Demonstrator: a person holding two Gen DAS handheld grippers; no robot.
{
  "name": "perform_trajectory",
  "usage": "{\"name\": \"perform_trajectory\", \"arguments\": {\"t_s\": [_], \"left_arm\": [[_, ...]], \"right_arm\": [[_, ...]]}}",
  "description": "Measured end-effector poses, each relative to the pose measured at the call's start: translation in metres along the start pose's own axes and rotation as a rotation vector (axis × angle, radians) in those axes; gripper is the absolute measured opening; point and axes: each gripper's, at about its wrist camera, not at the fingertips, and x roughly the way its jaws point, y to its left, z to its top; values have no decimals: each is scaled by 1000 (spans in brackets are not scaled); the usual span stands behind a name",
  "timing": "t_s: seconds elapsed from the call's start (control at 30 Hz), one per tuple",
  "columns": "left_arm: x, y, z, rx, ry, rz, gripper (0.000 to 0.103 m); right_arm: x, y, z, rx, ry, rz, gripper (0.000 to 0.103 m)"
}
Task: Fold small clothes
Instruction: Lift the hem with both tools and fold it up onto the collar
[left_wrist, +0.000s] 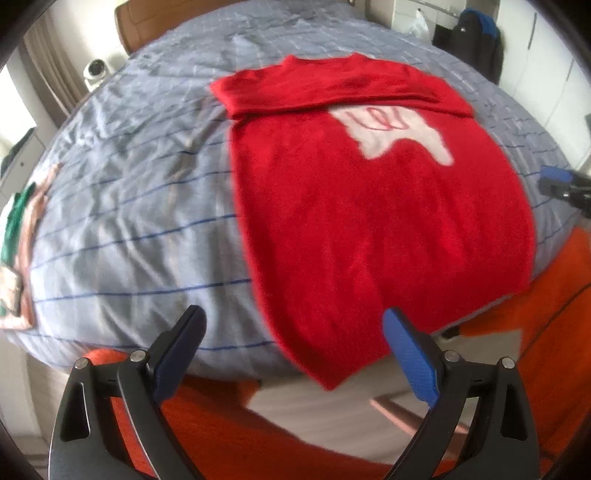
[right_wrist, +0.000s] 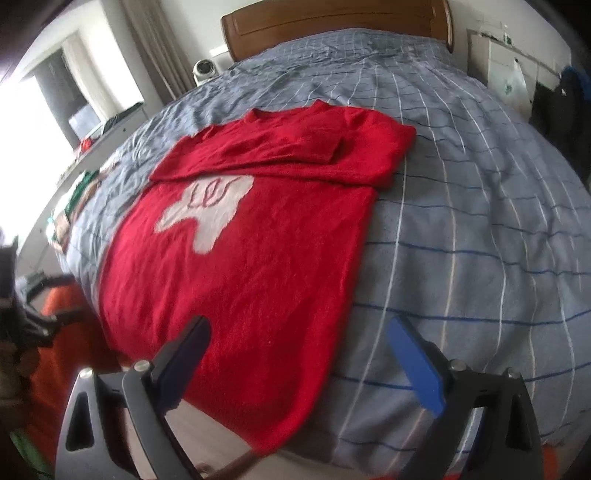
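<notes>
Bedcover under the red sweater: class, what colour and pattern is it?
Grey-blue bedcover with a white and dark-blue grid of lines; clearest in the right wrist view.

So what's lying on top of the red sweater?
Its own sleeves are folded across the chest of the sweater. They cover the top of the white picture, so that part can't be seen. Both grippers, left and right, are open.

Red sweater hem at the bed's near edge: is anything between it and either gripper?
Nothing visible. Both the left gripper and right gripper have open jaws facing the red sweater hem, with only bare bedspread alongside.
</notes>
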Motion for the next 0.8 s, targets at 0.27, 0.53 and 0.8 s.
{"name": "perform_trajectory", "arguments": {"t_s": [0.27, 0.53, 0.8], "left_arm": [[27, 49, -16, -196, 104, -85, 97], [51, 25, -15, -181, 175, -72, 97], [79, 3, -22, -192, 272, -125, 77]], "right_arm": [[-23, -23, -24, 34, 63, -40, 96], [-7, -9, -69, 70, 183, 49, 96], [47, 1, -82, 240, 318, 219, 73]]}}
